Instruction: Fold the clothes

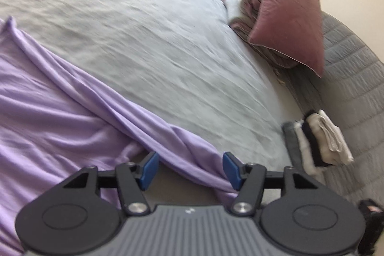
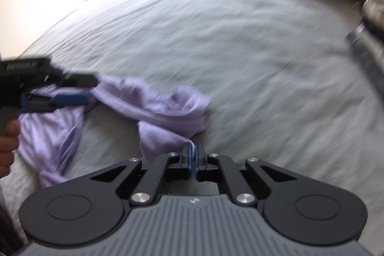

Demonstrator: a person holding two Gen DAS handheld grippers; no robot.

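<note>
Surroundings: pink pillow [image 1: 290,18] and a stack of folded clothes [image 1: 319,140] at the bed's [image 1: 144,28] far edge.
Garment: lilac shirt [image 2: 168,107], soft, crumpled on pale wrinkled sheet.
Left claw [image 1: 190,169]: jaws apart, pressing nothing, over the shirt.
Right claw [image 2: 193,155]: pinched shut on a shirt edge.

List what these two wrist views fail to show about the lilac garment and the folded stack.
- Lilac garment: left wrist view cuts it off at the left edge, so its type and full outline stay unknown.
- Right claw: right wrist view shows its jaws shut on a garment corner; how much cloth is pinched is hidden.
- Folded stack: small, blurred; item count unclear.
- Left claw: motion-blurred in the right wrist view.
</note>
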